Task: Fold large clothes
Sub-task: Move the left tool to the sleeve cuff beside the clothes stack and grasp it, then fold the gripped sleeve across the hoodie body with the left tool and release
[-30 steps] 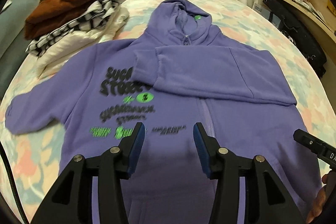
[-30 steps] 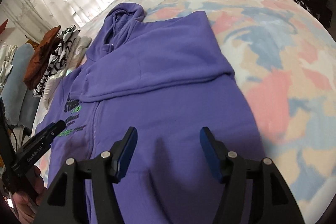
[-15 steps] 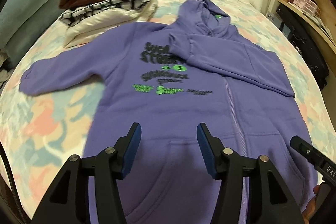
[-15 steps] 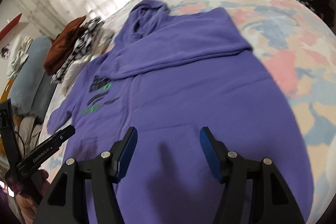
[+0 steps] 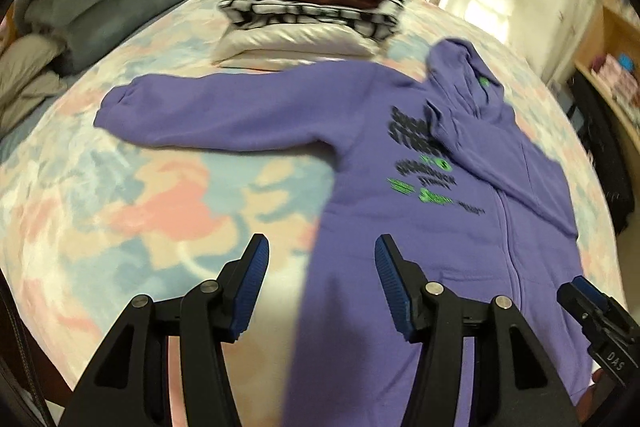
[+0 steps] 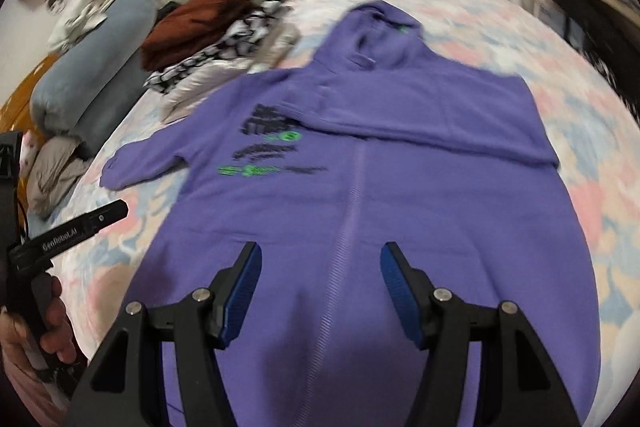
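The purple hoodie [image 6: 400, 211] is spread face up on the bed [image 5: 140, 211], its hood toward the curtains. One sleeve is already laid across the chest; the other sleeve [image 5: 224, 115] is stretched out flat over the bedcover, toward the pile of folded clothes [image 5: 316, 7]. The fabric is judged to be thick, soft fleece: fairly heavy, limp, not slippery, and likely to sag and drag if lifted at one point only. A hold is best taken at the cuff of the outstretched sleeve and near its shoulder seam. The left tongs [image 5: 320, 279] are held apart above the hoodie's side edge, with nothing gripped. The right tongs [image 6: 320, 283] are likewise held apart over the lower front, empty.
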Available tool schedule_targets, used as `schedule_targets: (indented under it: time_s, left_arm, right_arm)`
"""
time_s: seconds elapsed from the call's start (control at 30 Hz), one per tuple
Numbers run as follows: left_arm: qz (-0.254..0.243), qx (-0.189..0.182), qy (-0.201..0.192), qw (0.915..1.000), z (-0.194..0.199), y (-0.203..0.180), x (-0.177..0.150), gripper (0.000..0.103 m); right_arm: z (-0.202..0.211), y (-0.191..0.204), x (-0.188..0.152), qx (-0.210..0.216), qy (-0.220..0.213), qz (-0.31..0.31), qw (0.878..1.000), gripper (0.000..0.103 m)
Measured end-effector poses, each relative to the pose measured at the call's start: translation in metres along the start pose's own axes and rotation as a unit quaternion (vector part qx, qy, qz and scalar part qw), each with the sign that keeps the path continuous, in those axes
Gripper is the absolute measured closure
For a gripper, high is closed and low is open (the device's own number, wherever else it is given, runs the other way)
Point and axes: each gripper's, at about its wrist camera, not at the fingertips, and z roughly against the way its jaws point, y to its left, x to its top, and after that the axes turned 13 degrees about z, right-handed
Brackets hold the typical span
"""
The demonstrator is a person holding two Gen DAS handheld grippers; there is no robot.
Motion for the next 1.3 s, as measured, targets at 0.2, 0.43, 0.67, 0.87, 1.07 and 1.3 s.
schedule_targets:
  time_s: [0.2, 0.43, 0.67, 0.87, 1.07, 1.3]
  left_arm:
    - [0.055, -0.011, 0.001, 0.9984, -0.008, 0.06, 0.03, 0.047]
    - [0.125, -0.041, 0.013, 0.9912, -0.039, 0.123, 0.073, 0.043]
    - [0.206, -0.086, 0.031, 0.9742, -0.09, 0.179, 0.113, 0.043]
    - [0.268, -0.132, 0.053, 0.9529, -0.14, 0.223, 0.14, 0.043]
    - [0.311, -0.15, 0.023, 0.9382, -0.16, 0.251, 0.169, 0.061]
    - [0.313, -0.102, -0.013, 0.9442, -0.157, 0.248, 0.185, 0.097]
  right_arm:
    - [-0.021, 0.037, 0.034, 0.019, -0.014, 0.026, 0.999, 0.041]
    - [-0.053, 0.077, 0.073, 0.038, -0.026, 0.061, 0.997, 0.044]
    - [-0.101, 0.11, 0.108, 0.068, -0.013, 0.082, 0.994, 0.067]
    - [-0.149, 0.134, 0.127, 0.078, 0.006, 0.099, 0.992, 0.069]
    - [-0.183, 0.143, 0.125, 0.102, 0.027, 0.089, 0.99, 0.069]
    - [-0.179, 0.137, 0.102, 0.128, 0.03, 0.066, 0.989, 0.069]
